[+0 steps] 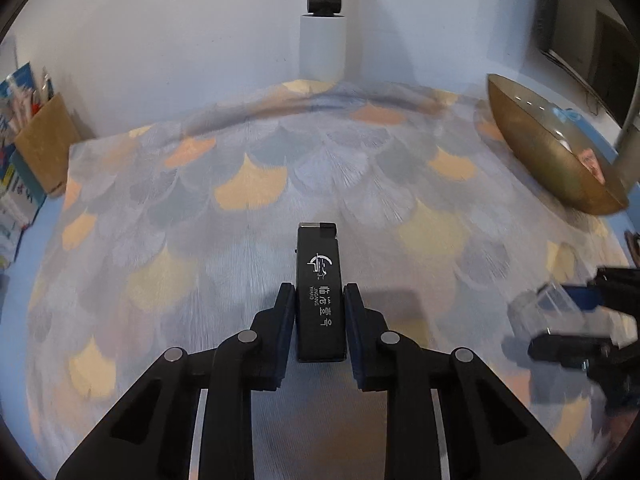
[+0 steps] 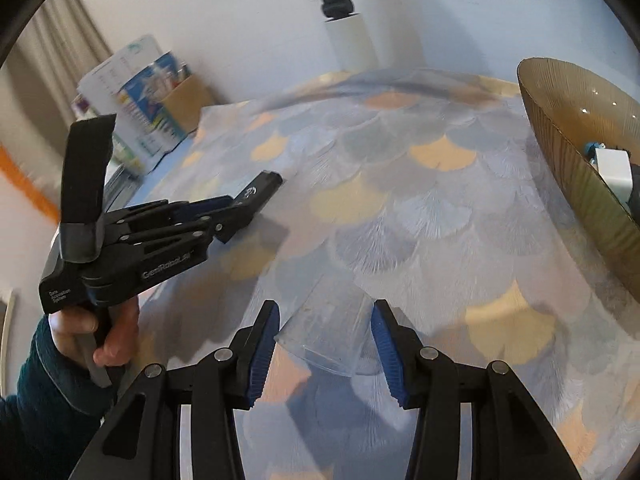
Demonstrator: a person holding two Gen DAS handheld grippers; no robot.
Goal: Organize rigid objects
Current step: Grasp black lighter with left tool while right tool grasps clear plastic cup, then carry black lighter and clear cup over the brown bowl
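Your left gripper (image 1: 320, 312) is closed on a black rectangular lighter (image 1: 320, 292) with white characters printed on its top face. Both fingers press its long sides, and its far end sticks out beyond the fingertips, above the bench (image 1: 280, 152), which carries a cloth with a fan pattern in grey, blue and orange. In the right wrist view, the same lighter (image 2: 258, 192) shows at the tip of the left gripper (image 2: 230, 216), and your left hand (image 2: 108, 332) holds the handle below it.

Your right gripper (image 2: 324, 332) has its blue pads on either side of a clear plastic cup (image 2: 328, 328). The cup is tilted, with its rim towards the camera. The pads look to touch its sides, so the gripper seems to grip it, but the cup is transparent and blurred. In the left wrist view the right gripper (image 1: 588, 320) is at the right edge, also blurred, with the cup (image 1: 560, 304) between its fingers.

A golden-brown bowl (image 2: 568, 168) stands at the far right of the bench and holds a small white object (image 2: 612, 168). At the far left there is a cardboard box (image 1: 44, 140) with printed papers beside it. A white cylinder with a black cap (image 1: 323, 40) stands in the far corner.
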